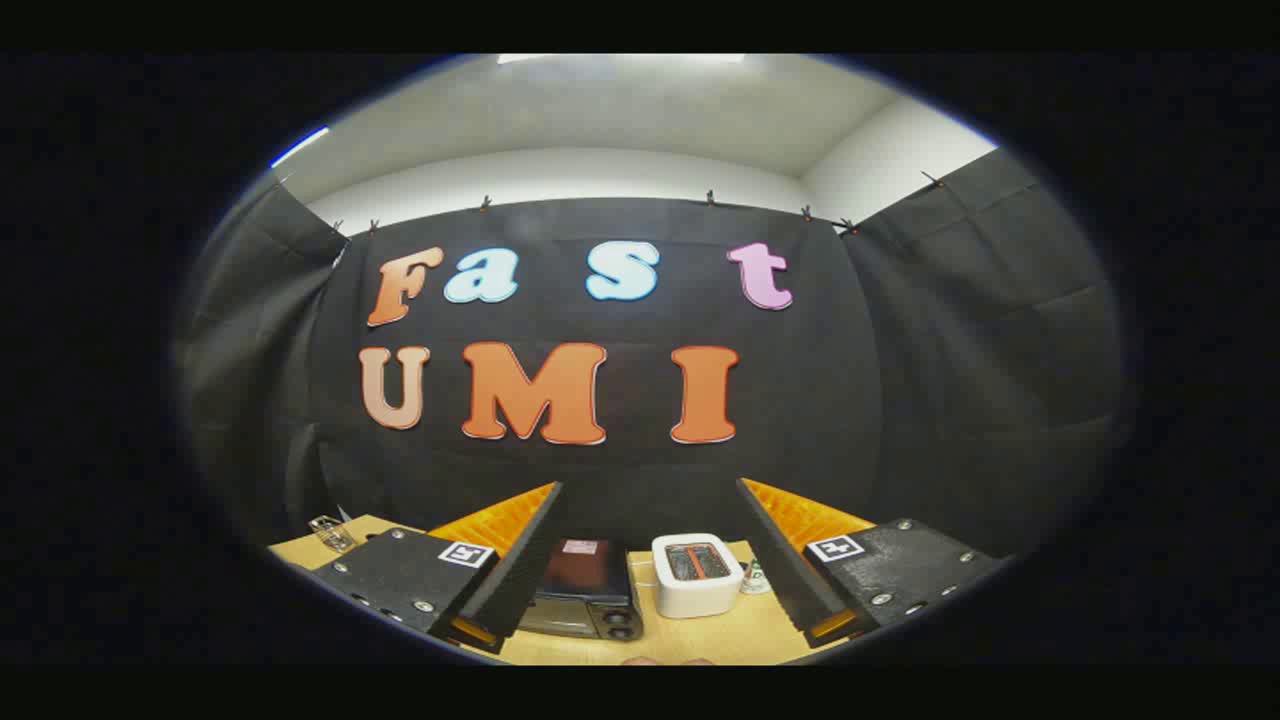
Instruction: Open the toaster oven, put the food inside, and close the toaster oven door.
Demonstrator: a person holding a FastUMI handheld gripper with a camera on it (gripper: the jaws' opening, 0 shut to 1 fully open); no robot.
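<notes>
My gripper (650,560) hangs high above a light wooden table (700,640) with its two fingers spread wide and nothing between them. Far below, seen between the fingers, stands a dark toaster oven (585,595) with its top facing me; its glass front and two knobs (622,624) show at its near edge, and the door looks closed. The left finger covers the oven's left part. A rounded pale thing (668,661) barely peeks in at the table's near edge; I cannot tell what it is.
A white pop-up toaster (697,575) with two glowing slots stands right beside the oven. A small item (755,577) lies behind it near the right finger. A metal clip-like object (330,533) sits at the table's far left corner. Black cloth walls surround the booth.
</notes>
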